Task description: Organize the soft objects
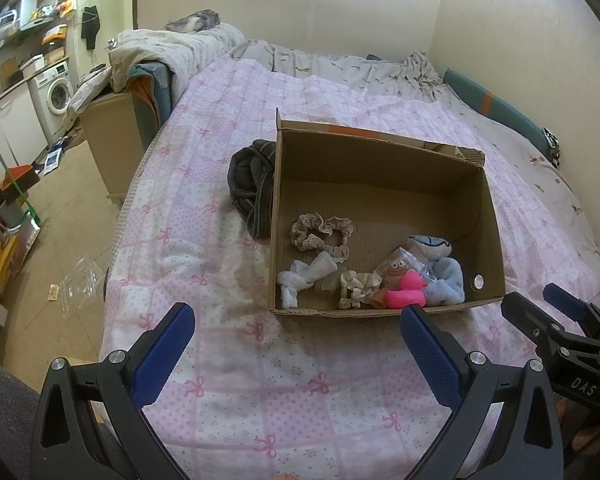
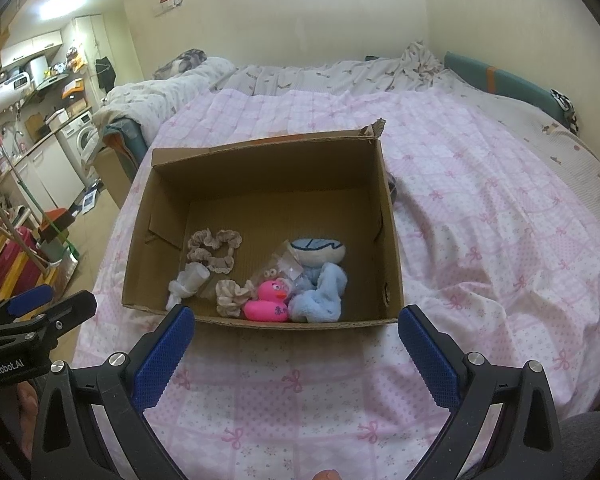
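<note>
Both hand-held grippers, left (image 1: 296, 320) and right (image 2: 296, 322), gape empty before cardboard box (image 2: 260, 160) of fluffy toys.

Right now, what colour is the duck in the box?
Bright pink duck, clearest in the right wrist view.

I'm working in a small one-room home: a bed (image 1: 300, 380) with a pink bow-print quilt fills the space, and past its left edge I see a washing machine (image 1: 58, 90) under a counter, with what looks like kitchen shelving (image 1: 40, 20) above.
</note>
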Demonstrator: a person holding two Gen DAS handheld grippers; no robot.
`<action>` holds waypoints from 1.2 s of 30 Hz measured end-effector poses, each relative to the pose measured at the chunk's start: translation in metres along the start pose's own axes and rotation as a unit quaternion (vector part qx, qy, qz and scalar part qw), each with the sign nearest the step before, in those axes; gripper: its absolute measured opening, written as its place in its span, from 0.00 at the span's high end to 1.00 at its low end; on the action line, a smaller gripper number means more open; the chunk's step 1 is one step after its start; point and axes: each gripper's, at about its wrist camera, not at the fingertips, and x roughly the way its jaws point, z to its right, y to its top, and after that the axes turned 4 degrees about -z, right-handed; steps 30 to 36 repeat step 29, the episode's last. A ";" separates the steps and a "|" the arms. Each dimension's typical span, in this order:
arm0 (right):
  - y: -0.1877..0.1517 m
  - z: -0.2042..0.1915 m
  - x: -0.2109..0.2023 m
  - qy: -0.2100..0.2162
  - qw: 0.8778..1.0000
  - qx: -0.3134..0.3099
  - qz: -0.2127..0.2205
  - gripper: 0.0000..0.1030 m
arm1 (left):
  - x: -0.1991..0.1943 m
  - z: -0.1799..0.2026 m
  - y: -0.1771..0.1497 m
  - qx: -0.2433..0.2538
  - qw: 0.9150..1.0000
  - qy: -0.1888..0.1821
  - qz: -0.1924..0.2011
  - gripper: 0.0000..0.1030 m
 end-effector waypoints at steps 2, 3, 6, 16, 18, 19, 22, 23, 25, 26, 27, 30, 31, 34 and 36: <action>0.000 0.000 0.000 0.000 1.000 0.000 0.001 0.00 | 0.000 0.000 0.000 0.000 1.000 0.000 0.000 0.01; 0.000 0.000 0.000 0.000 1.000 0.000 0.001 0.00 | 0.000 0.000 0.000 0.001 1.000 0.000 0.000 0.01; 0.000 0.000 0.000 0.000 1.000 0.000 0.001 0.00 | 0.000 0.000 0.000 -0.001 1.000 0.000 0.000 0.01; 0.000 0.000 -0.001 0.000 1.000 0.000 0.001 0.00 | 0.000 0.001 0.000 -0.003 1.000 -0.001 -0.003 0.01; 0.000 0.000 0.000 0.000 1.000 0.000 0.001 0.00 | 0.000 0.002 0.000 -0.004 1.000 0.000 -0.003 0.01; 0.000 0.000 -0.001 0.000 1.000 0.000 0.001 0.00 | 0.001 0.002 0.000 -0.004 1.000 0.000 -0.004 0.01; 0.000 0.000 0.000 0.000 1.000 0.001 0.001 0.00 | 0.001 0.003 0.000 -0.005 1.000 0.000 -0.005 0.01; 0.000 0.000 0.000 -0.001 1.000 0.001 0.001 0.00 | 0.002 0.002 -0.001 -0.006 1.000 0.000 -0.006 0.01; 0.000 0.000 0.000 0.000 1.000 0.000 0.001 0.00 | 0.003 0.002 -0.003 -0.008 1.000 -0.003 -0.007 0.01; 0.000 0.000 0.000 0.000 1.000 0.000 0.001 0.00 | 0.003 0.001 -0.003 -0.009 1.000 -0.003 -0.007 0.01; 0.000 0.000 0.000 0.000 1.000 0.000 0.002 0.00 | 0.003 0.001 -0.003 -0.009 1.000 -0.003 -0.007 0.01; 0.000 0.000 0.000 0.000 1.000 -0.001 0.001 0.00 | 0.003 0.001 -0.003 -0.008 1.000 -0.004 -0.007 0.01; 0.000 0.000 0.000 0.000 1.000 -0.001 0.001 0.00 | 0.003 0.001 -0.003 -0.008 1.000 -0.004 -0.007 0.01; 0.000 0.000 0.000 0.000 1.000 -0.001 0.001 0.00 | 0.003 0.001 -0.003 -0.008 1.000 -0.004 -0.007 0.01; 0.000 0.000 0.000 0.000 1.000 -0.001 0.001 0.00 | 0.003 0.001 -0.003 -0.008 1.000 -0.004 -0.007 0.01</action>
